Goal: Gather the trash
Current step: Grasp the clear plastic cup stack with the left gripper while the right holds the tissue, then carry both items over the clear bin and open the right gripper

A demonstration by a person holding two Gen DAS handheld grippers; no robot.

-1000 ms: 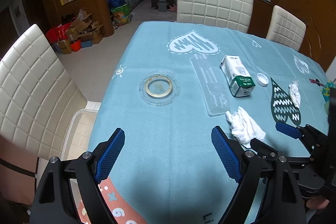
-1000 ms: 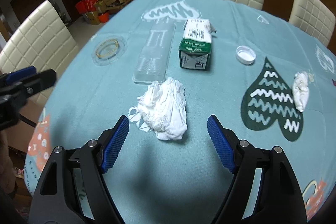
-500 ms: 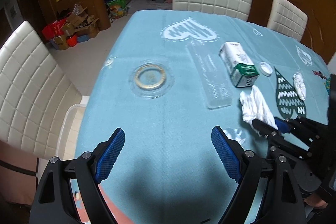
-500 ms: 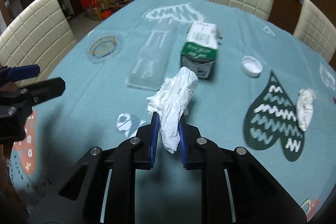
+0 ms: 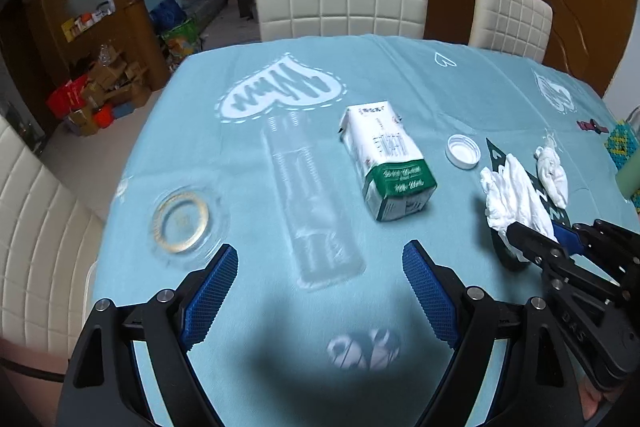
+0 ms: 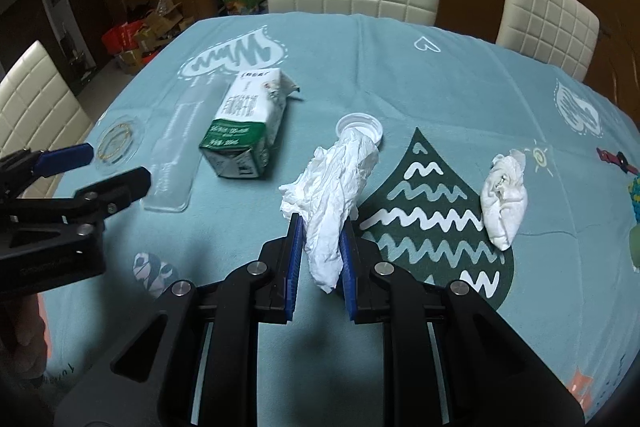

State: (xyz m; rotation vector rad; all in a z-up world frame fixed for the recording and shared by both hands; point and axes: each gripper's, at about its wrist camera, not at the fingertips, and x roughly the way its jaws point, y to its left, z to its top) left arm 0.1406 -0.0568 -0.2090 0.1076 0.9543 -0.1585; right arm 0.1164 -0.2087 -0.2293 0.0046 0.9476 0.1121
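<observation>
My left gripper (image 5: 320,287) hangs wide open and empty over the clear plastic tray (image 5: 308,203), left of the milk carton (image 5: 386,161). Right of the carton, my right gripper (image 6: 320,227) clamps a crumpled tissue (image 6: 334,187); bottle cap (image 6: 360,126) and another tissue wad (image 6: 504,199) lie beyond.

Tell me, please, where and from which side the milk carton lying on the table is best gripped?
Grip the milk carton across its long flat sides near the middle, coming from above with the open left tool. It lies on its side, so those parallel faces are exposed.
</observation>
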